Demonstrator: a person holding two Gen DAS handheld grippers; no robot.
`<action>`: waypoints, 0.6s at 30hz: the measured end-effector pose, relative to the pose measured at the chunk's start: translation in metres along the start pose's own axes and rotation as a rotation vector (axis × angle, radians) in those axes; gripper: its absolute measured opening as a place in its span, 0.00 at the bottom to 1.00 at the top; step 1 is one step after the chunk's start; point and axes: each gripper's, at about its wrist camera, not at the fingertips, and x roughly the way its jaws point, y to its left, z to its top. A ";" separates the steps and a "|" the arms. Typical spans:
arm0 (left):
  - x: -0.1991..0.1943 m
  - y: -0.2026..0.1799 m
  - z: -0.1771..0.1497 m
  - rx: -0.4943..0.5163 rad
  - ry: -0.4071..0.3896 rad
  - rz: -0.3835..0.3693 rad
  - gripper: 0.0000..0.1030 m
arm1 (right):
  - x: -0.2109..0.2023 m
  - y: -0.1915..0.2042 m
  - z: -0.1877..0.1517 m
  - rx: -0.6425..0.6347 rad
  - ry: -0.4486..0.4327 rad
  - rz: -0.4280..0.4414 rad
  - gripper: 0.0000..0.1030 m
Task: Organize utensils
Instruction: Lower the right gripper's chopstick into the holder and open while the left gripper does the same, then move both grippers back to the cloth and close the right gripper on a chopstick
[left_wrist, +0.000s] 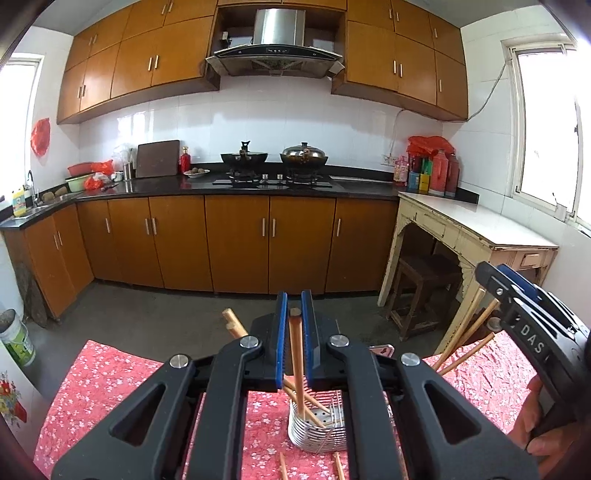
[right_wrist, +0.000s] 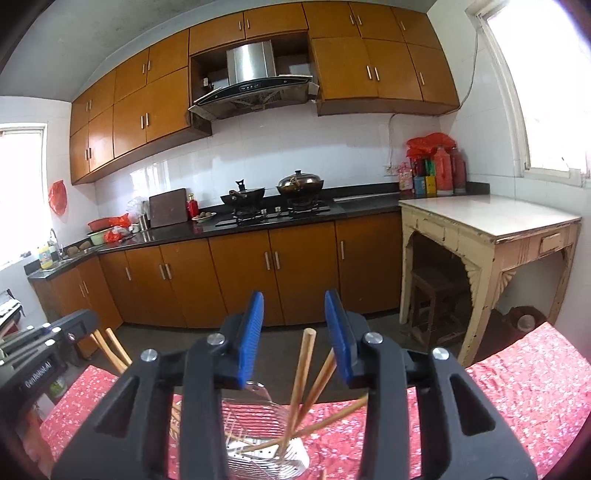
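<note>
Left tongs (left_wrist: 294, 314): blue pads narrowed around one upright chopstick (left_wrist: 295, 354); contact with the pads not certain, so grip cannot be told. Chopstick's lower end down in the holder (left_wrist: 314, 432), a metal wire basket standing on the surface (left_wrist: 92, 387) covered in red floral cloth. More chopsticks leaning inside the holder. Two chopstick ends (left_wrist: 231, 323) showing just left of the left tongs. Further loose chopsticks (left_wrist: 282, 467) lying on the cloth in front of the holder.

Right tongs (right_wrist: 294, 332): released, pads set wide apart, nothing between them in contact. Three chopsticks (right_wrist: 301, 373) leaning in the holder (right_wrist: 258, 435) below, fanned toward the right, tops rising into the gap between the pads but clear of both. Holder directly beneath the right tongs.

From the left view, right tongs (left_wrist: 496, 280) at the right edge, above a fan of chopsticks (left_wrist: 469, 328). From the right view, left tongs' body at the far left, two chopstick ends (right_wrist: 110, 349) beside it.

Background: stove (left_wrist: 273, 181) with two pans, cream side table (left_wrist: 476, 225).
</note>
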 end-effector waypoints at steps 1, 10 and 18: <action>-0.002 0.002 0.000 -0.003 0.000 0.000 0.13 | -0.002 -0.002 0.000 0.001 -0.002 -0.004 0.38; -0.039 0.014 -0.004 -0.004 -0.037 0.030 0.32 | -0.039 -0.019 -0.005 -0.011 -0.015 -0.041 0.43; -0.081 0.030 -0.035 -0.007 -0.046 0.060 0.42 | -0.088 -0.038 -0.035 -0.010 0.006 -0.060 0.52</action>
